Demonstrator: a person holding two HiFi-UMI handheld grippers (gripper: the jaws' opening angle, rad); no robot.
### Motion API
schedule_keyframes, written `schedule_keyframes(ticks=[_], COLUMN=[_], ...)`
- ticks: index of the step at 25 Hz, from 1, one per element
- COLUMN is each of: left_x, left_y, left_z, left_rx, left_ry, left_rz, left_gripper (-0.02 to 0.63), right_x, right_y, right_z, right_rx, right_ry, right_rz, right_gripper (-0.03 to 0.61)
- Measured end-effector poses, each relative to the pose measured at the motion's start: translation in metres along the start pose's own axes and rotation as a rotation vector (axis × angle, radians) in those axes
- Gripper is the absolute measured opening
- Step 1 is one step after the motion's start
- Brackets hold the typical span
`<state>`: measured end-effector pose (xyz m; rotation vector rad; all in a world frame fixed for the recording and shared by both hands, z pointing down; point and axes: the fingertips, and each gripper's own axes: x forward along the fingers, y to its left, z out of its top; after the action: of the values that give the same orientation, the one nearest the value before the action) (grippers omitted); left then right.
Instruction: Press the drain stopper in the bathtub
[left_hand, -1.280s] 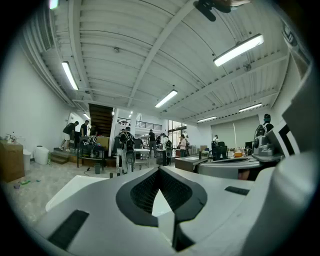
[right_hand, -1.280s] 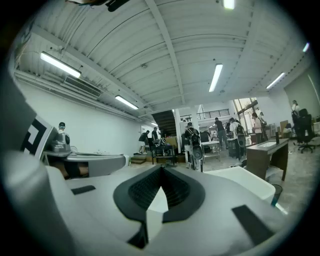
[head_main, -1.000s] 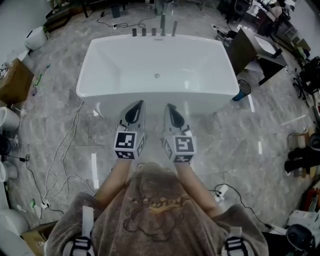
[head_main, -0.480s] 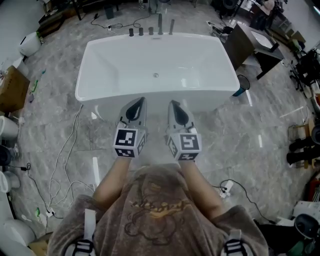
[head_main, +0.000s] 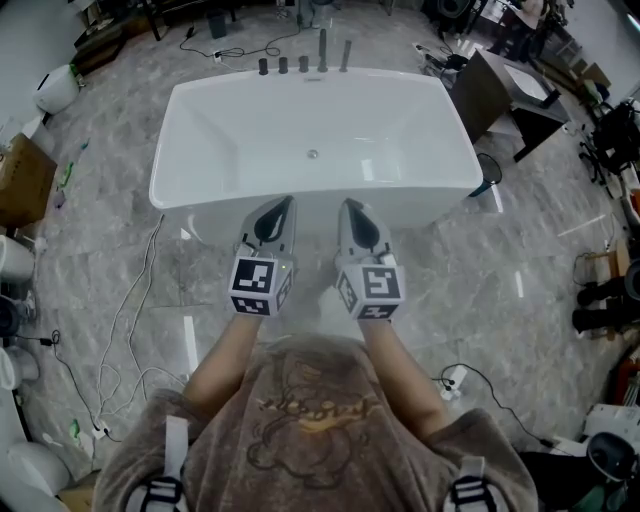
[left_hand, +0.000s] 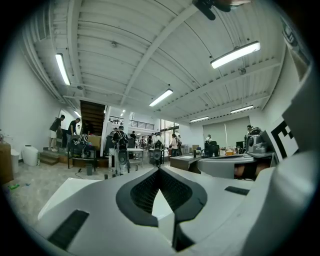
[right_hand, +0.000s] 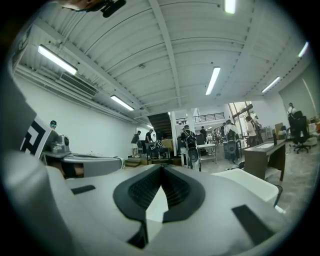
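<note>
A white freestanding bathtub (head_main: 200, 95) stands on the marble floor ahead of me. Its small round drain stopper (head_main: 313, 154) sits in the middle of the tub floor. My left gripper (head_main: 283, 204) and right gripper (head_main: 347, 207) are held side by side in front of the tub's near wall, tips pointing toward it, well short of the stopper. In the left gripper view the left gripper (left_hand: 159, 170) has its jaws meeting at the tips with nothing between them. The right gripper (right_hand: 161, 169) looks the same in its own view, where a corner of the tub (right_hand: 250, 186) shows at right.
Several dark tap fittings (head_main: 303, 62) stand at the tub's far rim. Cables (head_main: 130, 300) trail over the floor at left, beside a cardboard box (head_main: 22, 165). A dark cabinet (head_main: 495, 85) and a blue bin (head_main: 487, 173) stand right of the tub. People are far off.
Both grippers have edged slightly forward toward the tub's near wall and the head view has shifted a little. Both stay shut and empty.
</note>
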<state>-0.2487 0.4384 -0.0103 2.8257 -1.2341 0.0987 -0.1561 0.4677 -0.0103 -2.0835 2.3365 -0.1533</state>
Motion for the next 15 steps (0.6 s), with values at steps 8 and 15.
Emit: schedule_keyframes(ticks=[8,15], left_x=[0.050,0.099], left_y=[0.008,0.019], left_z=[0.001,0.002], left_rx=[-0.001,-0.009], left_ry=[0.001,0.013], left_rz=[-0.009,-0.002], left_gripper=[0.003,0.003], right_x=[0.044,0.086], right_y=[-0.027,-0.056], right_z=[-0.002,-0.003], right_rx=[0.015,0.038], right_ry=[0.002,0.010], right_rz=[0.004,0.002], right_gripper=[-0.003,-0.003])
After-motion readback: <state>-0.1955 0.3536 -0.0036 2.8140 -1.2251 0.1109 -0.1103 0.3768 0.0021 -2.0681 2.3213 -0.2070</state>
